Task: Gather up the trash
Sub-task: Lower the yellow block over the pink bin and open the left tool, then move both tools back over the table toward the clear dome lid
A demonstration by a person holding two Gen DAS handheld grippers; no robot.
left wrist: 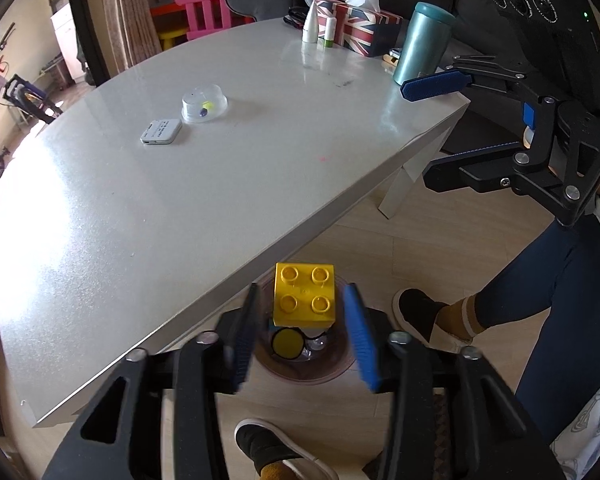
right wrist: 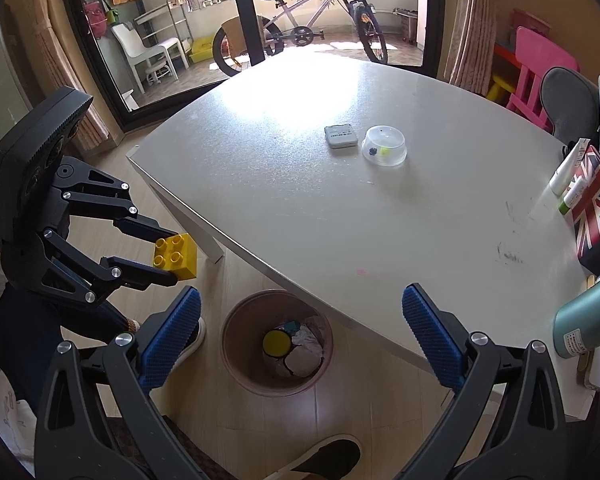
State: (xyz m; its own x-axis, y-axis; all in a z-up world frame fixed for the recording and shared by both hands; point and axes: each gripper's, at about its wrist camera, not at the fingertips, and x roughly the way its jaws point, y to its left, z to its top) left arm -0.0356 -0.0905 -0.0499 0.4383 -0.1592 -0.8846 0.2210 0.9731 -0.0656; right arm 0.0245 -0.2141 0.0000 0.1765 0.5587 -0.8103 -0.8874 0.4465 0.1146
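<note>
A yellow toy brick (left wrist: 304,295) sits between my left gripper's fingers (left wrist: 302,334), which stand apart with gaps on both sides of the brick. The brick hangs above a round pinkish trash bin (left wrist: 300,360) on the floor beside the table. In the right wrist view the brick (right wrist: 175,256) is at the left gripper's fingertips (right wrist: 166,254), left of the bin (right wrist: 277,342). The bin holds a yellow disc (right wrist: 275,342) and crumpled paper. My right gripper (right wrist: 300,332) is wide open and empty above the bin; it also shows in the left wrist view (left wrist: 432,128).
A white table (left wrist: 180,184) carries a clear plastic lid (left wrist: 204,103), a small white device (left wrist: 161,132), a teal bottle (left wrist: 420,44) and a Union Jack tissue box (left wrist: 360,26). The person's legs and shoes (left wrist: 424,316) are beside the bin.
</note>
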